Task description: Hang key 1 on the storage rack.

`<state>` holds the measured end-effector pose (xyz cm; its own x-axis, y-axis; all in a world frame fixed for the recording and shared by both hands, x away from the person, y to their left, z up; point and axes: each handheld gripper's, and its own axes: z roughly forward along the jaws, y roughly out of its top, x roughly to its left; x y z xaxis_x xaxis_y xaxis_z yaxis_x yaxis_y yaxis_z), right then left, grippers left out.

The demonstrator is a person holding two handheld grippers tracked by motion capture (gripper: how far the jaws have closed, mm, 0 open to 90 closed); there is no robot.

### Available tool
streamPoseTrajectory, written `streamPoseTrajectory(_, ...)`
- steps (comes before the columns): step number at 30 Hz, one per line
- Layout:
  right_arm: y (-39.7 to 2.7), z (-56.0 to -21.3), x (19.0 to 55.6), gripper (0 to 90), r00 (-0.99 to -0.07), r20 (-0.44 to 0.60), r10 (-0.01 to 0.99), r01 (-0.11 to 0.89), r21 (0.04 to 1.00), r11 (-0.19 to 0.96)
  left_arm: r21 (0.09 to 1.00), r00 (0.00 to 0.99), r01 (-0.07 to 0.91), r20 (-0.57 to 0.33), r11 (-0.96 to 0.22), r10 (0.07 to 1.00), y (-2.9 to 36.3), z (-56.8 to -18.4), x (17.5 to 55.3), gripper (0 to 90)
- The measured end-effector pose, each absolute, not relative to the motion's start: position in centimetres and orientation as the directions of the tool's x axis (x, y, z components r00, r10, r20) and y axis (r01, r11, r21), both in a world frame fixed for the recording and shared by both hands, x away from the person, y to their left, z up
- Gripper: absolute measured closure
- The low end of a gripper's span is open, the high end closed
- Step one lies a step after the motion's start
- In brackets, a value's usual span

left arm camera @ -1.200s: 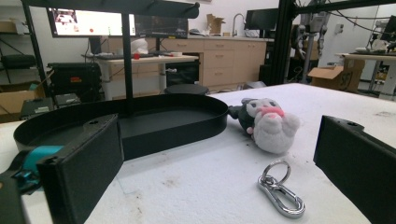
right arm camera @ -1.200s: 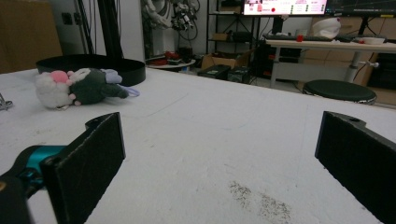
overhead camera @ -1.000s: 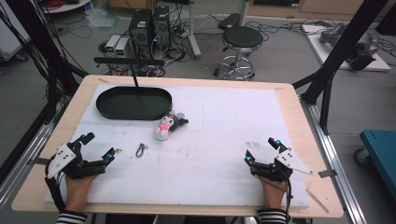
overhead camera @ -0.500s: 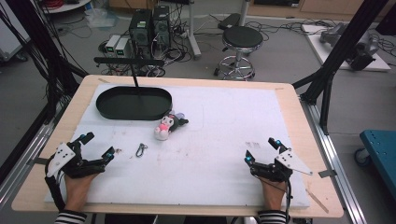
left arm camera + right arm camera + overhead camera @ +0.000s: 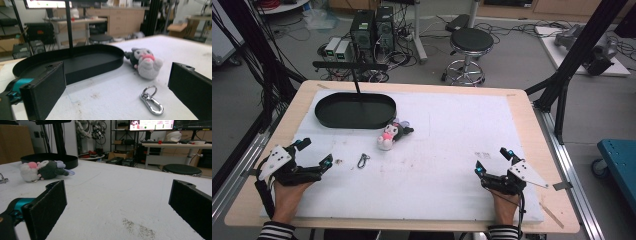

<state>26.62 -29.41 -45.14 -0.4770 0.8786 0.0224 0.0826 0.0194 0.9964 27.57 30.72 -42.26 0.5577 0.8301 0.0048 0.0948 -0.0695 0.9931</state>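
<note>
Start of pick: both tongs spread, empty; metal snap hook just ahead of left gripper, between its jaws' line; right gripper idle. Next: advance, pinch hook.

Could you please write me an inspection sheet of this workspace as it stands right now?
Surface: wooden table under a white mat, faint stains.
Job's things: metal clip lies flat near the left gripper; plush toy lies beside the black tray, which looks empty.
Clutter: nothing seen.
Grippers: left gripper open, holding nothing; right gripper open, holding nothing, far from the things.
Cables: one trails from the right gripper along the wrist.
Surroundings: stool, computer cases, loose floor cables, black frame posts.
</note>
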Motion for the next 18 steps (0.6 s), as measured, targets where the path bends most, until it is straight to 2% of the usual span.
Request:
streamPoseTrajectory(3, -29.4, -45.2, 26.6, 0.8, -0.476, 0.02, 0.879, 0.078, 0.997, 0.019, 0.989, 0.569, 0.113, 0.012, -0.093, 0.823, 30.3, -41.6, 27.9, 1.9)
streamPoseTrajectory(10, -29.6, -45.2, 26.5, 0.8, -0.472, 0.031, 0.881, 0.067, 0.998, 0.001, 0.971, 0.616, 0.117, 0.092, -0.207, 0.782, 28.3, -38.1, 29.3, 1.9)
streamPoseTrajectory(18, -29.5, -45.2, 26.5, 0.8, -0.472, 0.034, 0.881, 0.072, 0.997, 0.0, 0.944, 0.658, 0.175, 0.1, -0.281, 0.746, 26.0, -35.8, 31.0, 1.9)
